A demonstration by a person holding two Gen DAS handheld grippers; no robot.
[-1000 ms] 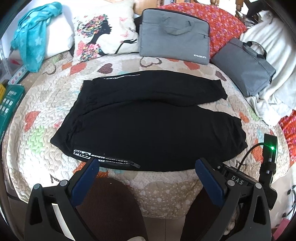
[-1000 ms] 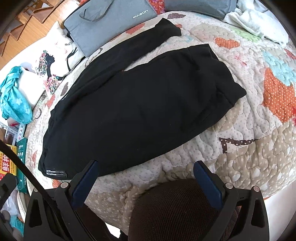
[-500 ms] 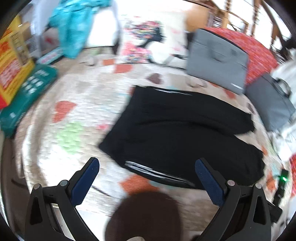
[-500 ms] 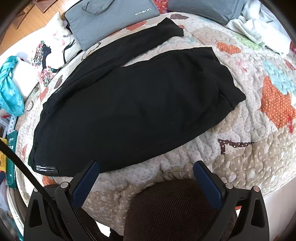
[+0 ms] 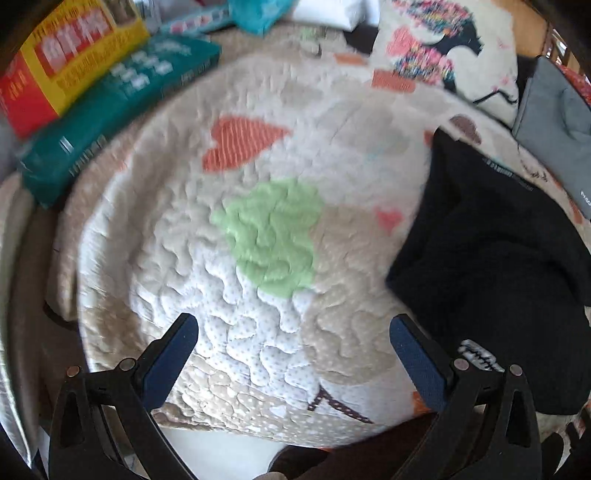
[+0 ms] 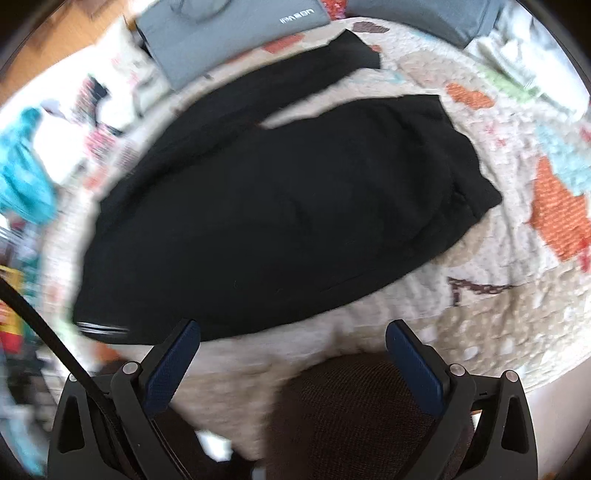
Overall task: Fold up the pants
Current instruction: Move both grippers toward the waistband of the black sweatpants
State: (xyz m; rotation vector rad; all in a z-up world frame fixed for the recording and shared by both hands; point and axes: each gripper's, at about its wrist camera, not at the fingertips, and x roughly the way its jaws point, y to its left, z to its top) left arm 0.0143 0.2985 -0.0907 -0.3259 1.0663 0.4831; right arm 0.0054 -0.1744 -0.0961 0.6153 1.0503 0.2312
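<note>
On the quilted bedspread (image 5: 258,288) the black pants (image 6: 280,221) lie spread flat, waistband to the left and the two legs running off to the right, the far leg splayed a little apart from the near one. I read this as the approach before the first fold; nothing has been picked up yet.

My left gripper (image 5: 291,349) is spread wide and empty, looking mostly at bare quilt with its green patch and orange heart, the pants' waistband end (image 5: 491,254) just off to its right and its white printed strip close by the right finger. My right gripper (image 6: 291,349) is likewise released and holding nothing, hovering over the near edge of the bed just short of the near pant leg. Both views are blurred.

At the far side a grey laptop bag (image 6: 229,33) touches or nearly touches the far leg, a printed pillow (image 5: 447,55) sits beside it, and teal and yellow boxes (image 5: 110,110) are stacked at the far left.

Next, I judge, the left gripper needs to swing right to the near waistband corner while the right takes the near leg's cuff, so the near leg can be lifted and laid over the far one. Thick soft fabric may bunch, so each pinch should catch both layers.
</note>
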